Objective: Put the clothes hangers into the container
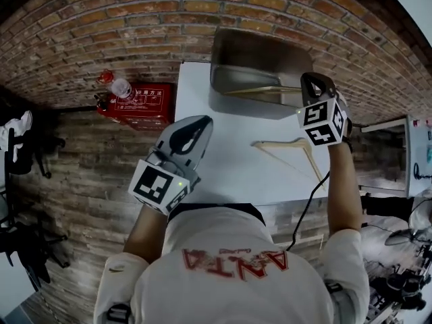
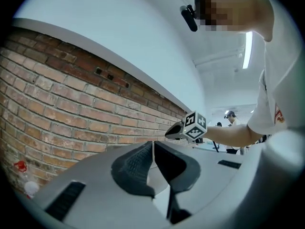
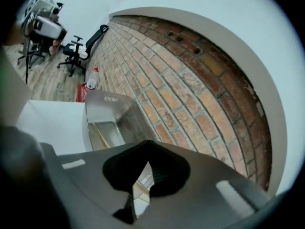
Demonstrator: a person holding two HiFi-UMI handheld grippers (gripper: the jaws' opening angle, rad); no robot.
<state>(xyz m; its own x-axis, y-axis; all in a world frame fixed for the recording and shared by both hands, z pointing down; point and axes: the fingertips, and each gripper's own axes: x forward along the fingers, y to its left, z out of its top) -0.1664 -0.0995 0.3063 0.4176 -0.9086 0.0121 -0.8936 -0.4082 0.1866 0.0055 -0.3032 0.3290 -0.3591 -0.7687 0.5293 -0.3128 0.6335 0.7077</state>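
One pale wooden clothes hanger (image 1: 260, 91) already lies in the grey metal container (image 1: 233, 103), so you're between hangers, I'd say. Your right tongs (image 1: 315, 81) are pressed together on nothing, up by the container's near right corner. Your left tongs (image 1: 194, 123) are closed and empty too, off to the left. The second wooden hanger (image 1: 297, 150) lies flat on the white counter (image 1: 216, 174), near the right tongs but not touching. Next move probably needs those spread and lowered onto it.

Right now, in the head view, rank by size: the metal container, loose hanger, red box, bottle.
1. Container
2. Hanger and red box: they span about alike, so unsure
3. Bottle
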